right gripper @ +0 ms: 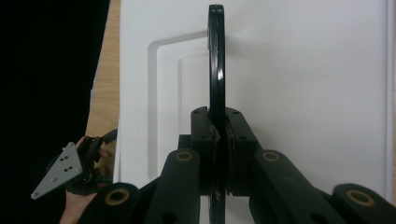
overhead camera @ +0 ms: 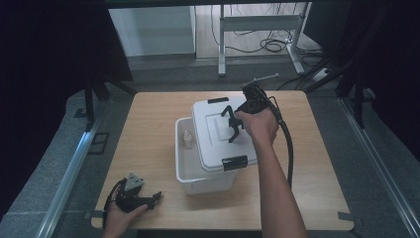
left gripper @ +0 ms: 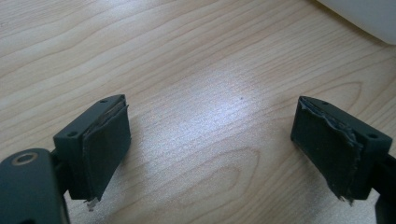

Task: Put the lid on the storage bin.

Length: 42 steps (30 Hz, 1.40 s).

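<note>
We see the right gripper (overhead camera: pixel 236 125) over the middle of the light wooden table (overhead camera: pixel 148 148), jaws clamped on the thin black handle (right gripper: pixel 216 70) of the white rectangular plastic lid (overhead camera: pixel 223 136). The lid sits skewed on the white plastic storage box (overhead camera: pixel 198 173), shifted to the right and far side, so the box's left strip is uncovered. In that open strip we spot a small pale bottle (overhead camera: pixel 188 139) standing inside the box. The lid has a black latch (overhead camera: pixel 235 162) at its near edge and another black clip (overhead camera: pixel 218 100) at its far edge. In the right gripper view the handle stands upright between the closed pads.

The left gripper (overhead camera: pixel 148 201) rests on the table's near left corner, held in the person's left hand (overhead camera: pixel 119 218), well apart from the box. Its jaws stand wide apart with nothing between them, bare wood under the pads (left gripper: pixel 105 149).
</note>
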### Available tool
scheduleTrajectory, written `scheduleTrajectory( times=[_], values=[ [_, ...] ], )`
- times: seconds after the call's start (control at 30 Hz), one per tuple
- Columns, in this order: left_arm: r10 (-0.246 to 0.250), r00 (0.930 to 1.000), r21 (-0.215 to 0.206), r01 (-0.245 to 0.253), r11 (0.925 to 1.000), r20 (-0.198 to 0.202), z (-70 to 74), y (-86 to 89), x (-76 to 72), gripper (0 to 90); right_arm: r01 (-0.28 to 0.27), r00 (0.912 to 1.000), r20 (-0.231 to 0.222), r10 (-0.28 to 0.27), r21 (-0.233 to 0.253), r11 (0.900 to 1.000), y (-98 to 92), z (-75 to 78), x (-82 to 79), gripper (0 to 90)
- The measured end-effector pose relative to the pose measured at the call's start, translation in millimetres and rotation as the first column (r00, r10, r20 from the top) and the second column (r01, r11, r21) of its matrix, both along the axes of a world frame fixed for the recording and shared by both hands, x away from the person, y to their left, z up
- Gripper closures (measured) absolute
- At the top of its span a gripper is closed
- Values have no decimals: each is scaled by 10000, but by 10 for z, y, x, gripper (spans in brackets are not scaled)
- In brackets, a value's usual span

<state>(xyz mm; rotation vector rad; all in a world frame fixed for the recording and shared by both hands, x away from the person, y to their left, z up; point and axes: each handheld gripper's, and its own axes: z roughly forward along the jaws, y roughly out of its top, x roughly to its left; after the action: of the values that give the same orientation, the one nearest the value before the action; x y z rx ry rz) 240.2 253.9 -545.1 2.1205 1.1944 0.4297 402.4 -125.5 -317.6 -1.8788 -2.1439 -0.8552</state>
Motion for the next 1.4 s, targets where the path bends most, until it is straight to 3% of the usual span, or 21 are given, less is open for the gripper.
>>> scheduleTrajectory(
  times=[0.77,1.03,1.4],
  values=[
    [-5,10000,-7,5,10000,21,-1,0,2,118,49,9999,-145,-45,260,9997,323,-16,-91,848],
    [-8,10000,-2,8,10000,19,0,0,2,119,-123,9993,-348,132,276,9995,482,-101,-101,848],
    [-9,10000,9,9,10000,22,0,-1,0,119,139,9980,-623,-110,477,9988,570,-178,-138,846]
  ],
)
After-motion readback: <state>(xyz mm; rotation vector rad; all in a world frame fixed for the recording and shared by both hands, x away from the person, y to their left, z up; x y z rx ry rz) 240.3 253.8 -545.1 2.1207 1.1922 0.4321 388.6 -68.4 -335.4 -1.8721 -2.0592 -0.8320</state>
